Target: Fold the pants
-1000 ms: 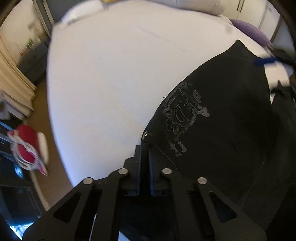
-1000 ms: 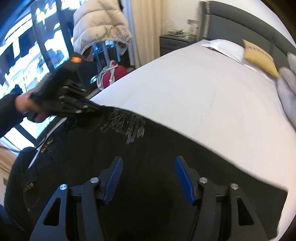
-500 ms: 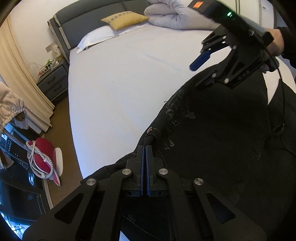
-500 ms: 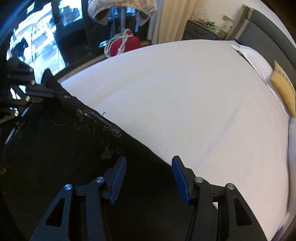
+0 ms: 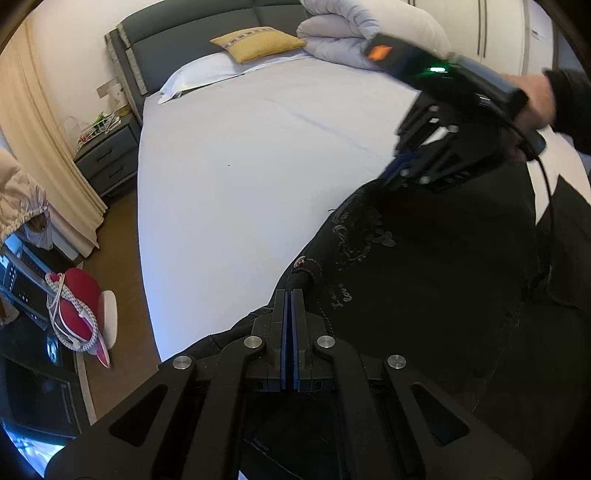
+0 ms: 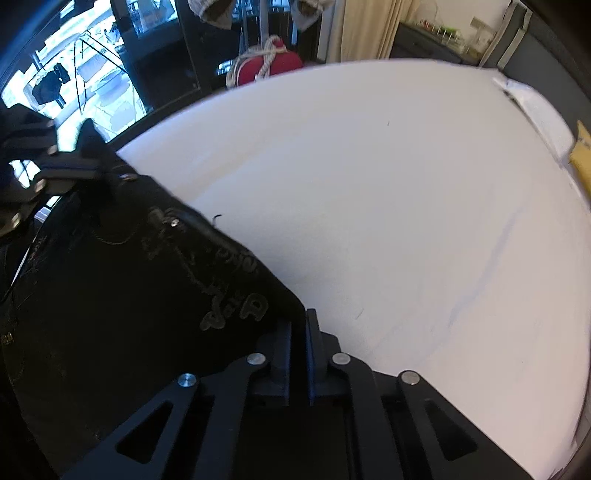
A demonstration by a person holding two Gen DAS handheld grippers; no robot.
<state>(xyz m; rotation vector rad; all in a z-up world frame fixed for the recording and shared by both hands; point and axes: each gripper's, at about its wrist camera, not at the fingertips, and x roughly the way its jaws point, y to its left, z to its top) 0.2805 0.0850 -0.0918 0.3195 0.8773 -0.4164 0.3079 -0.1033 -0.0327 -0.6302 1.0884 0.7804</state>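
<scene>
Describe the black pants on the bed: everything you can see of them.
The black pants look like dark denim with pale embroidered lettering and motifs near one edge and a small metal stud. They lie spread on the white bed sheet, with part hanging toward the near side. The left gripper is shut on a bunched corner at the edge. The right gripper, whose jaws have just been closing, pinches the same edge farther along. That edge runs taut between the two.

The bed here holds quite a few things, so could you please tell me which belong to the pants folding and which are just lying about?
Part of the job:
- black pants with pale printed lettering
- left gripper, shut on the pants' edge
- right gripper, jaws just closed on the pants' edge
- white bed sheet, the work surface

Lying about:
- yellow cushion
- rolled white duvet
- grey nightstand
- red bag with white cord
</scene>
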